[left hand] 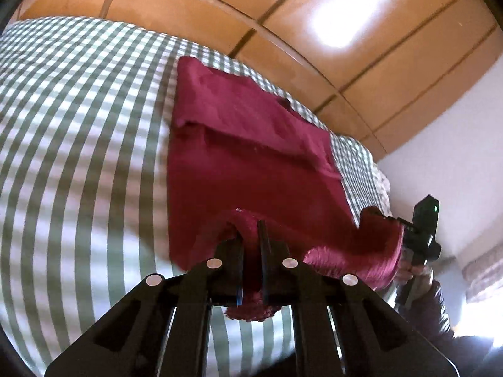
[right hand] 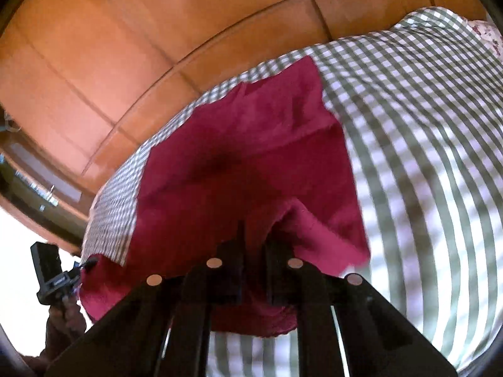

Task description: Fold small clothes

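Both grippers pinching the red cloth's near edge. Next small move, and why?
Probably carry that edge forward over the far half. The left gripper and right gripper are each shut on the near hem of the red cloth, while its far part lies flat on the checked bedspread.

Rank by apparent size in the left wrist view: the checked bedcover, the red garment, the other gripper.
1. checked bedcover
2. red garment
3. right gripper

The garment hangs nearer the camera, so its real size may be overstated.

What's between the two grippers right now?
The near hem of the dark red garment spans from left gripper to right gripper; both wrist views show it.
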{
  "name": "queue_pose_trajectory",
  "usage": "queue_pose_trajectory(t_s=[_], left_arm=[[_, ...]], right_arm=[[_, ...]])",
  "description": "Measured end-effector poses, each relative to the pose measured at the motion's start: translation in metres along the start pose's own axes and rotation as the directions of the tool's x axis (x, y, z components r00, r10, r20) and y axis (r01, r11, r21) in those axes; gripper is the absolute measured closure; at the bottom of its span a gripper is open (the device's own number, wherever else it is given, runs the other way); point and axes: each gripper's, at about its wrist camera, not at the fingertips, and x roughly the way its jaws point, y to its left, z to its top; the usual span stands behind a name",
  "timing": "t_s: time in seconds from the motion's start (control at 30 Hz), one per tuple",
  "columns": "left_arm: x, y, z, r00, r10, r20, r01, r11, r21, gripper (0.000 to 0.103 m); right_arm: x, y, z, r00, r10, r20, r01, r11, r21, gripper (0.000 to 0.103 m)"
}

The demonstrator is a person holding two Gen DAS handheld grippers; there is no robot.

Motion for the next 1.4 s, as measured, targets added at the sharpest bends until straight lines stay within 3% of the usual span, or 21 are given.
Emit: queue_pose_trajectory(t_s=[0.17, 0.23, 0.27, 0.3, 0.37, 0.5, 0.7, 0.73, 0.8, 0.9, 0.93, 1.0, 1.2, 1.4], left_arm=[[0.03, 0.027, 0.04, 0.999, 0.051, 0.018, -0.05, 0.995, -0.084, 0.096], [0.038, 0.032, 0.052, 0.998, 0.062, 0.02, -0.06, 0.992, -0.108, 0.095], [0.041, 0.037, 0.057, 0.997, 0.069, 0.019, -0.066, 0.989, -0.135, 0.085], [0.043, 0.039, 0.061, 0.998, 0.067, 0.019, -0.063, 0.986, -0.151, 0.077], [0.038, 0.046, 0.064, 0.994, 0.095, 0.057, -0.083, 0.98, -0.183, 0.035], [0.022, 0.061, 0.052, 0.993, 0.084, 0.086, -0.063, 0.974, -0.218, 0.032], [0.02, 0.054, 0.009, 0.999, 0.046, 0.019, -0.043, 0.991, -0.124, 0.032], [0.024, 0.047, 0.002, 0.999, 0.046, 0.002, -0.045, 0.995, -0.09, 0.032], [0.035, 0.037, -0.002, 0.998, 0.06, -0.021, -0.061, 0.997, -0.056, 0.034], [0.053, 0.027, 0.0, 0.995, 0.094, -0.036, -0.095, 0.995, -0.019, 0.062], [0.056, 0.027, 0.0, 0.993, 0.111, -0.039, -0.112, 0.994, -0.017, 0.079], [0.057, 0.029, 0.002, 0.994, 0.104, -0.042, -0.105, 0.994, -0.033, 0.085], [0.037, 0.022, -0.017, 0.993, 0.105, -0.045, -0.104, 0.994, 0.023, 0.088], [0.005, 0.017, -0.057, 0.994, 0.084, -0.075, -0.083, 0.996, 0.028, 0.088]], right_arm=[[0.027, -0.015, 0.029, 0.999, -0.038, -0.005, 0.038, 0.998, 0.056, 0.094], [0.033, -0.02, 0.036, 0.999, -0.043, -0.008, 0.043, 0.997, 0.071, 0.088], [0.033, -0.024, 0.04, 1.0, -0.028, -0.006, 0.029, 0.996, 0.089, 0.071], [0.032, -0.026, 0.042, 1.0, -0.013, 0.0, 0.013, 0.995, 0.101, 0.048], [0.019, -0.029, 0.044, 0.998, -0.007, 0.059, 0.001, 0.993, 0.116, 0.024], [-0.004, -0.035, 0.037, 0.995, -0.003, 0.099, -0.008, 0.994, 0.11, 0.016], [-0.003, -0.045, -0.003, 0.993, -0.116, 0.032, 0.115, 0.993, 0.038, 0.018], [0.004, -0.047, -0.007, 0.991, -0.132, 0.015, 0.131, 0.991, 0.033, 0.021], [0.017, -0.047, -0.01, 0.989, -0.147, 0.003, 0.146, 0.989, 0.018, 0.038], [0.032, -0.043, -0.008, 0.983, -0.183, 0.01, 0.183, 0.983, 0.008, 0.062], [0.034, -0.041, -0.007, 0.984, -0.176, 0.006, 0.176, 0.984, 0.008, 0.069], [0.032, -0.039, -0.008, 0.986, -0.166, 0.003, 0.166, 0.986, 0.008, 0.077], [0.004, -0.031, -0.036, 0.992, -0.127, -0.008, 0.127, 0.992, -0.009, 0.08], [-0.028, -0.03, -0.087, 0.995, -0.081, -0.065, 0.081, 0.997, 0.006, 0.08]])
